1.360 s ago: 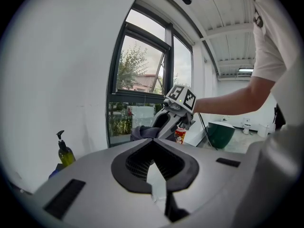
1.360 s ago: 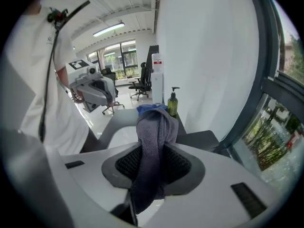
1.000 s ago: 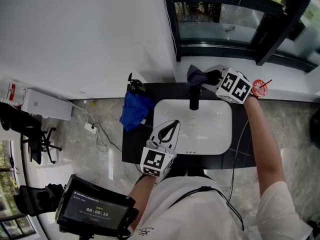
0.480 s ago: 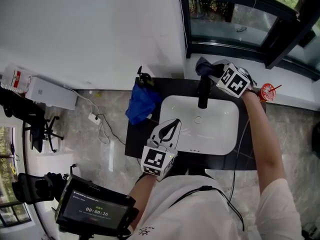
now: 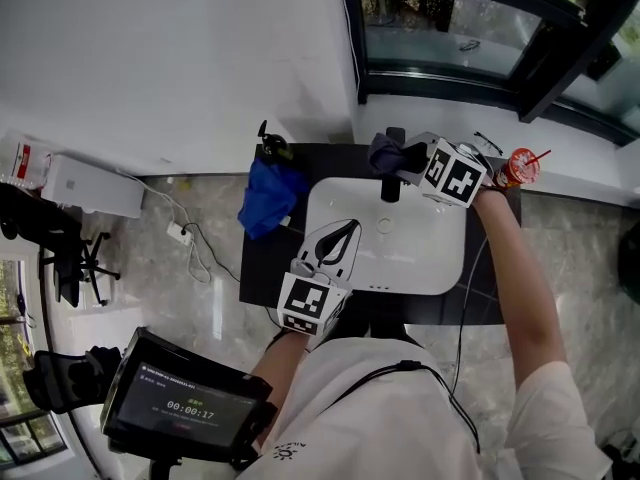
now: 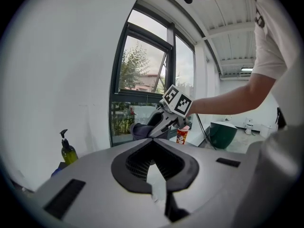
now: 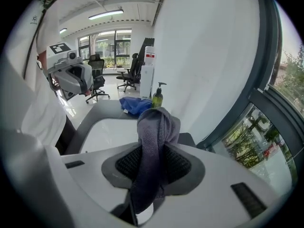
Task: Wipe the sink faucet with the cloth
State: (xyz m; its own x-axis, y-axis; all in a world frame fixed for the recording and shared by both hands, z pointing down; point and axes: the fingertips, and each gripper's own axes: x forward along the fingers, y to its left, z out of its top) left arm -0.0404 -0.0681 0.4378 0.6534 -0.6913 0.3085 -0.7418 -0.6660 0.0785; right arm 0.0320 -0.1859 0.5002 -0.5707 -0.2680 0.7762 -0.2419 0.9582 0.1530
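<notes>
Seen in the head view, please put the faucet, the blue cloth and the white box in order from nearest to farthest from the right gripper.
1. Faucet: just beside the right gripper and its grey cloth.
2. Blue cloth: left of the sink.
3. White box: far left, by the wall.

Daylight fills a sink corner, bright and even in all three views.
Light enters through the window [image 5: 450,28] behind the white sink [image 5: 420,258], whose basin runs close to glare in the head view; shadows are soft. Both gripper views bow hard at the edges inside a black round surround. In the right gripper view the cloth [image 7: 154,141] is sharp, the foreground nearest the lens soft, and a ceiling strip light [image 7: 105,14] glows far off.
</notes>
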